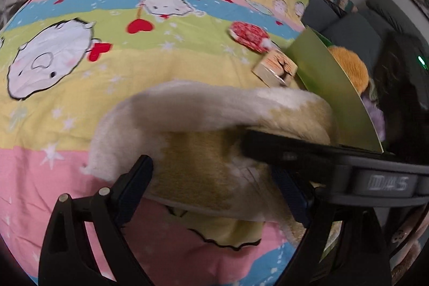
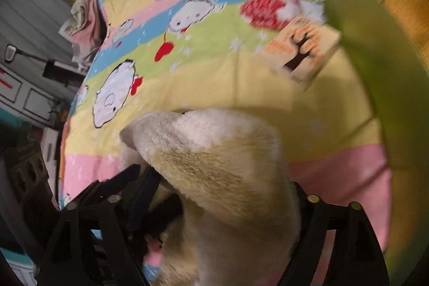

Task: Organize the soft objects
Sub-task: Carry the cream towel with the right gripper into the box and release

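Left gripper (image 1: 211,178) clamping cream plush (image 1: 193,125); right gripper (image 2: 225,195) straddling it, grip unclear, blurring; green box (image 1: 335,87) at two o'clock, cropped.

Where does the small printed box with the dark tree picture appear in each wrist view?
Left wrist: the printed box lies right of centre, against the green bin wall.
Right wrist: it sits upper right, left of the same green wall.
Shared landmark: the red patterned plush, just beyond the box in both.
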Available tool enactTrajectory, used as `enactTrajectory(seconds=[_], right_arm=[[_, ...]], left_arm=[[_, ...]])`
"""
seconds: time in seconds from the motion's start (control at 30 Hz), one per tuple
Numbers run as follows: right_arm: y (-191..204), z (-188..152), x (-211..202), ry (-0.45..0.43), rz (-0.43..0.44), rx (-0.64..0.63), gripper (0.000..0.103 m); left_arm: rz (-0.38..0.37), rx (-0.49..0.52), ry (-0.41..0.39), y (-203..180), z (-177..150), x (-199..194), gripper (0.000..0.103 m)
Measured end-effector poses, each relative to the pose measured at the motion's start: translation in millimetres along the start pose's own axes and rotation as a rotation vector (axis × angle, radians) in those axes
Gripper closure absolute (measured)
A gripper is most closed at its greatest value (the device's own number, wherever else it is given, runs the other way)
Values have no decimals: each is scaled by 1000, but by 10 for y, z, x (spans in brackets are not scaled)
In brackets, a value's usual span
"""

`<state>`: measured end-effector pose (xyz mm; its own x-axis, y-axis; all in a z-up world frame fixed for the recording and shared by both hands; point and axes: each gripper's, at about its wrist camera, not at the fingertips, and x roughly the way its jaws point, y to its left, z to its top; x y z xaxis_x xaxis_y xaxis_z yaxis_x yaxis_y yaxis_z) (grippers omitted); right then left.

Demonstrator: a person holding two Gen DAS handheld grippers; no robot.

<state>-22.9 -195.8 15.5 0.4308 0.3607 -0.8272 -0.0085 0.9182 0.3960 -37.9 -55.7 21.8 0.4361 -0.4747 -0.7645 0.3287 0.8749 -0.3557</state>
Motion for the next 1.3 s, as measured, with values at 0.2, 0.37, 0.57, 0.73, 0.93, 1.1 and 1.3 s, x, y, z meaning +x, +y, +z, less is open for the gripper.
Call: enactTrajectory(seconds=[0.2,0.37,0.57,0.73,0.93,1.1,1.3], right_arm=[[91,-34,125,9,56,-33,46],[22,1,-40,-20,127,0,54],[-104,143,-725,-201,173,7,54],[-404,235,-1514,-434,167,50,54],[-899,190,-2094,-646,68,138,54],[-1389,221,-2015,-654,16,264,54],[-1822,272,-1767,-583,-91,381,54]], left_arm=[[-79,4,-6,-172,18,65,58],[-74,48,-73,-399,128,-104,67],[-104,213,-185,-1121,495,-410,76],[-170,391,-294,-1844,765,-580,76],[-247,518,-257,-2425,952,-246,75],[-225,488,-145,-2571,999,233,74],[-186,442,-69,-2524,1007,642,74]])
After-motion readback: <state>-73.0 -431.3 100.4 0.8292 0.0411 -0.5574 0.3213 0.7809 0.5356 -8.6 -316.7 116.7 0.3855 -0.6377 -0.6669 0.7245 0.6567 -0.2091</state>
